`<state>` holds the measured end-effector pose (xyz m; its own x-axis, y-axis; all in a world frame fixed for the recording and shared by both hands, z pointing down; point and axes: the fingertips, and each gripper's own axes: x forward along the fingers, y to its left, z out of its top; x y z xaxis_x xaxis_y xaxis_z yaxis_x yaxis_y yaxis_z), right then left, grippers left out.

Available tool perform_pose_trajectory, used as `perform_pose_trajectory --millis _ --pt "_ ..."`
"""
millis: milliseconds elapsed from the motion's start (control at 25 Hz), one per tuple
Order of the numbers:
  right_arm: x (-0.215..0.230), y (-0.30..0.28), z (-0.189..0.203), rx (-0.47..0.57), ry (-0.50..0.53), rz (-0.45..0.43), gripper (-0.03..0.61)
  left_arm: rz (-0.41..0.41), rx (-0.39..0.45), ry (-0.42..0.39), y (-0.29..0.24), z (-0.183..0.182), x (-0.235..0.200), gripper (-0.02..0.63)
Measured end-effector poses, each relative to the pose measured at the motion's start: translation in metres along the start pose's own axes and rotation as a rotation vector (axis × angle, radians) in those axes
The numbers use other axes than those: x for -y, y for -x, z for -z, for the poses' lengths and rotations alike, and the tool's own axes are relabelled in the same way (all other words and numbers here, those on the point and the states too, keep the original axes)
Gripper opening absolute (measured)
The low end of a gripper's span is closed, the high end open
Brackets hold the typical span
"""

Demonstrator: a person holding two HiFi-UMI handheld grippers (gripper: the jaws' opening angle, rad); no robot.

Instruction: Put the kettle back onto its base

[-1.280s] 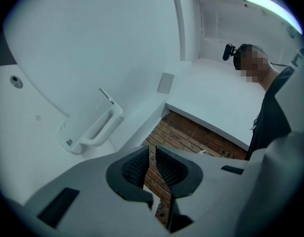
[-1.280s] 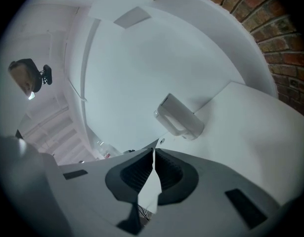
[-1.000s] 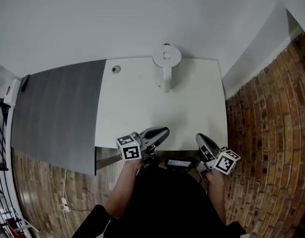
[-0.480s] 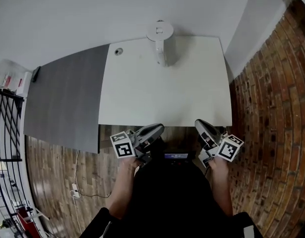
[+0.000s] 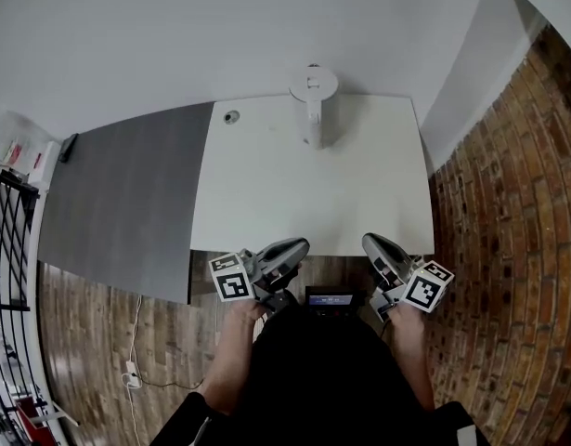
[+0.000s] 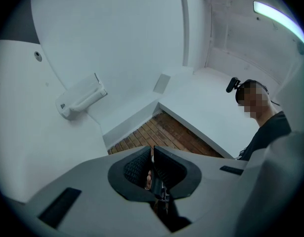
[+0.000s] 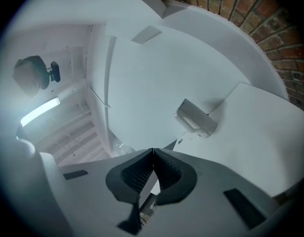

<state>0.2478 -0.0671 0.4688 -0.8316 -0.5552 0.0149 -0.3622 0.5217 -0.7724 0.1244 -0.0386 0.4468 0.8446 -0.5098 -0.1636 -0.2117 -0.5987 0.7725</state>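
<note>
A white kettle (image 5: 312, 108) stands at the middle of the far edge of the white table (image 5: 266, 203), its handle toward me. It also shows far off in the left gripper view as the kettle (image 6: 80, 98) and in the right gripper view as the kettle (image 7: 195, 117). I cannot make out a separate base under or beside it. My left gripper (image 5: 302, 246) and right gripper (image 5: 368, 242) are held at the table's near edge, far from the kettle. Both are shut with nothing between the jaws: left gripper (image 6: 152, 151), right gripper (image 7: 152, 152).
A small round grommet (image 5: 231, 117) sits in the table top left of the kettle. A dark grey panel (image 5: 127, 193) adjoins the table's left side. A brick wall (image 5: 508, 212) runs along the right, and a black wire rack (image 5: 5, 249) stands far left. A small screen device (image 5: 330, 298) is at my waist.
Both grippers have drawn back from over the table's near edge to just at it. The kettle has stayed in place. Both grippers stay shut.
</note>
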Motion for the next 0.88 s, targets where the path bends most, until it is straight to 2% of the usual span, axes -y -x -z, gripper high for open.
perform_pose_trajectory --millis 440,880 --pt "-0.012 -0.026 0.019 -0.022 0.008 0.068 0.015 0.037 0.011 0.048 0.03 -0.02 -0.013 0.028" --pt "-0.01 -0.016 0.035 -0.03 -0.014 0.134 0.015 0.052 -0.003 0.098 0.038 -0.007 -0.02 0.025"
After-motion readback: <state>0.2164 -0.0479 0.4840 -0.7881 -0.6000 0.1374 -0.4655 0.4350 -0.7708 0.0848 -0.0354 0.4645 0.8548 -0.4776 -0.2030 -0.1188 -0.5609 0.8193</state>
